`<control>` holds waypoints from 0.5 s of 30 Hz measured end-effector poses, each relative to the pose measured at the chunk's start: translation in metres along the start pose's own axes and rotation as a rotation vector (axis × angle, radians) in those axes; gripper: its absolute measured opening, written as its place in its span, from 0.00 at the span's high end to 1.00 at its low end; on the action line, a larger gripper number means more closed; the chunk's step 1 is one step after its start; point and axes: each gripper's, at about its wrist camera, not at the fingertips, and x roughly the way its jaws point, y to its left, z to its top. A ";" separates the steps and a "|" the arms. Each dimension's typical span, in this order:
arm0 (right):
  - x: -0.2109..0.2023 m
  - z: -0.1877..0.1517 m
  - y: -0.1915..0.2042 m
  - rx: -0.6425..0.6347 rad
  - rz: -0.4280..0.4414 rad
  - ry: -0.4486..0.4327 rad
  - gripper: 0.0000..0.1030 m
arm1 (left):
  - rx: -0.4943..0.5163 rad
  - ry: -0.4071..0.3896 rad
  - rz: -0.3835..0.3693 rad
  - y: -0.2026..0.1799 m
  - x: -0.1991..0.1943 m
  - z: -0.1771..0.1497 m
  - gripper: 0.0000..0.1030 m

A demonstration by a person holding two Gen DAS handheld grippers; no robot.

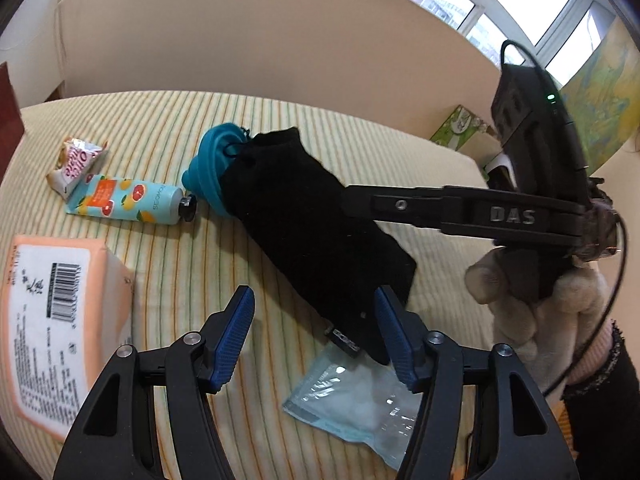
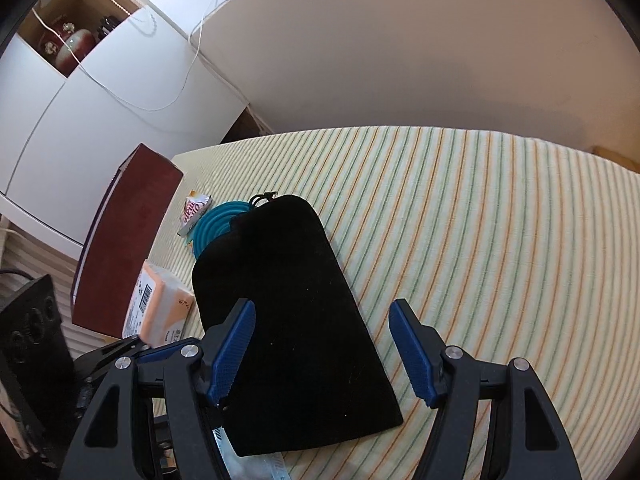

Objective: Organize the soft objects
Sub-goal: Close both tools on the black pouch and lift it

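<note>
Flat on the striped cloth [image 2: 460, 220], black pouch [image 2: 288, 312] lies beneath both hand-held grippers, left [image 1: 316, 332] and right [image 2: 324, 348], spread empty.

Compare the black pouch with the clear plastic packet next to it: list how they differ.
The black pouch is opaque, dark fabric; the clear plastic packet is see-through, with white contents showing. The pouch is long and far larger; the packet is small and squarish. The pouch's near end lies over the packet's edge. Both lie flat on the striped cloth.
</note>
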 end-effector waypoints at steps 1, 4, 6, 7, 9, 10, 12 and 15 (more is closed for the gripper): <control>0.003 0.001 0.000 0.001 0.008 0.006 0.36 | -0.005 0.004 0.000 0.002 0.002 0.000 0.42; 0.010 0.001 0.002 -0.009 0.030 0.019 0.36 | -0.016 0.016 -0.002 0.007 0.009 -0.001 0.45; 0.012 0.001 0.004 -0.018 0.044 0.030 0.36 | -0.018 0.022 -0.003 0.009 0.011 -0.003 0.50; 0.013 0.001 0.006 -0.019 0.053 0.033 0.36 | -0.019 0.022 -0.007 0.009 0.012 -0.003 0.52; 0.016 -0.001 0.010 -0.030 0.069 0.041 0.36 | -0.014 0.018 -0.015 0.008 0.014 -0.003 0.59; 0.017 -0.002 0.012 -0.041 0.061 0.041 0.36 | -0.009 0.015 -0.019 0.007 0.014 -0.004 0.62; 0.017 -0.004 0.016 -0.057 0.044 0.040 0.37 | 0.004 0.011 -0.024 0.003 0.013 -0.004 0.67; 0.017 -0.005 0.016 -0.057 0.022 0.040 0.49 | 0.017 0.004 -0.023 -0.001 0.013 -0.002 0.69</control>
